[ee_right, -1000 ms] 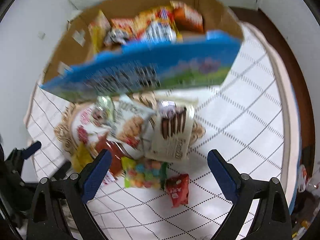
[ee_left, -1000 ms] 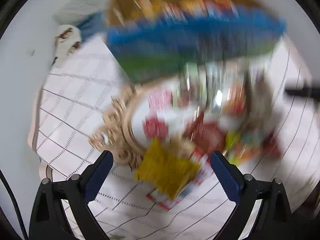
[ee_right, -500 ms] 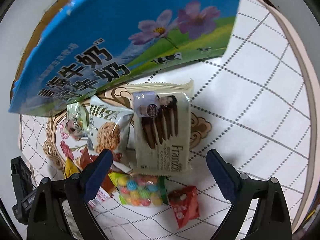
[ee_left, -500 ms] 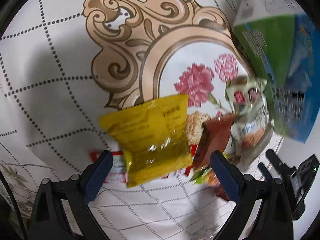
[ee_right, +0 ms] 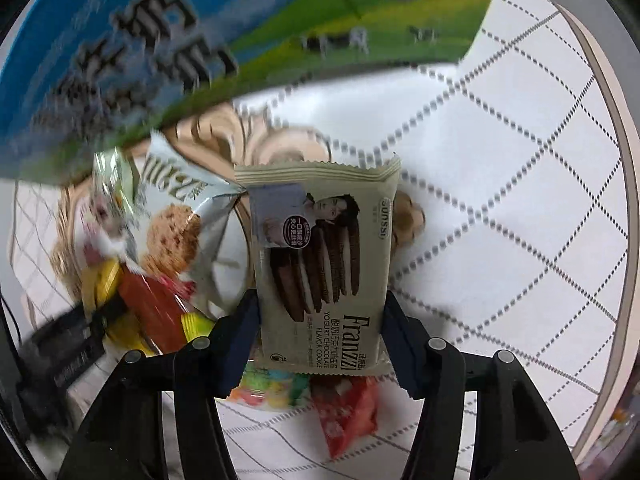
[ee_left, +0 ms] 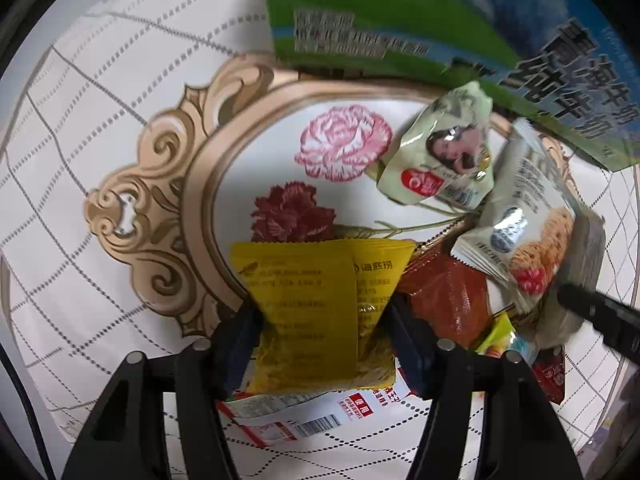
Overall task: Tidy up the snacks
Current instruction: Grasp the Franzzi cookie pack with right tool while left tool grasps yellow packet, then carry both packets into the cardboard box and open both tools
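A: Containers?
B: One, the blue-and-green milk carton box [ee_right: 208,40] along the top of both views. Only its printed outer wall shows, so I can't tell what's inside. Snacks are loose on the quilted tablecloth [ee_left: 80,140], piled on its floral medallion just below the box.

A: Left gripper [ee_left: 320,340]?
B: Jaws have just been closing. The pads are now against both side edges of the yellow snack packet [ee_left: 308,304], pinching it across its width. The packet lies over a white-and-red barcode sachet [ee_left: 288,420]. To its right: red-brown packet [ee_left: 452,300], oat cookie pack [ee_left: 520,240], pale green candy pack [ee_left: 440,160].

A: Right gripper [ee_right: 320,336]?
B: Same there, jaws just closing. The pads sit on the two long edges of the Franzzi chocolate cookie pack [ee_right: 324,264], gripping its lower half. The pack lies flat, label up. Colourful candy bag [ee_right: 272,392] and small red packet [ee_right: 352,416] poke out from under its near end.

A: Grippers touching each other?
B: No. The left one shows as a blurred black shape at the lower left of the right wrist view, apart from the right jaws.
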Action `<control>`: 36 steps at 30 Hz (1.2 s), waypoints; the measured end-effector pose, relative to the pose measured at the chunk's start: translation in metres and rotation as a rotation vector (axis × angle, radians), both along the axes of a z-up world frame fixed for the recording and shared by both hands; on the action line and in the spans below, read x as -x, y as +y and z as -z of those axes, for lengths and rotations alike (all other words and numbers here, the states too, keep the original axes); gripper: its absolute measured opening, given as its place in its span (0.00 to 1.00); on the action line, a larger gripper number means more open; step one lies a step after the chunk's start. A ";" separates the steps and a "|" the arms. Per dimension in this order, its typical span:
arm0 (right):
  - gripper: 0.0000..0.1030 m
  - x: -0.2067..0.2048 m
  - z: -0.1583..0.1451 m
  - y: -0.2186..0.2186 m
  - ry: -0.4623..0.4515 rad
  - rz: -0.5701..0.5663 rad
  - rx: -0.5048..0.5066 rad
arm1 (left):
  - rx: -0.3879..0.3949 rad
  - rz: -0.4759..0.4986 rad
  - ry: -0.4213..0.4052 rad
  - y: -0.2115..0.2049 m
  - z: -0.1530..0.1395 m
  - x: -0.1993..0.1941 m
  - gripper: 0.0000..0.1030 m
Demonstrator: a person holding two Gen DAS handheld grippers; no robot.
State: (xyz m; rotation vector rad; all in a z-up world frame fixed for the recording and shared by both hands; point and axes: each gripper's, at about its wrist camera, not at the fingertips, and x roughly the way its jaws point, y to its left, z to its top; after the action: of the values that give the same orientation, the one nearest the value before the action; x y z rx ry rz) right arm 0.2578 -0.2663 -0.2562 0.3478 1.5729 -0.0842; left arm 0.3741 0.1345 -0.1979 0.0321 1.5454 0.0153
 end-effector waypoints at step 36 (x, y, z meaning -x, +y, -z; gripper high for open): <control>0.57 0.015 -0.160 0.002 -0.329 -0.067 -0.171 | 0.306 0.069 -0.218 -0.071 -0.193 -0.004 0.44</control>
State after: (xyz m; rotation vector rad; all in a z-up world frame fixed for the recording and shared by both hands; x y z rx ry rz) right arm 0.2426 -0.2644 -0.0967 0.4193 1.2668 0.1538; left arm 0.3780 0.0638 -0.0047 -0.1547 1.3144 -0.2643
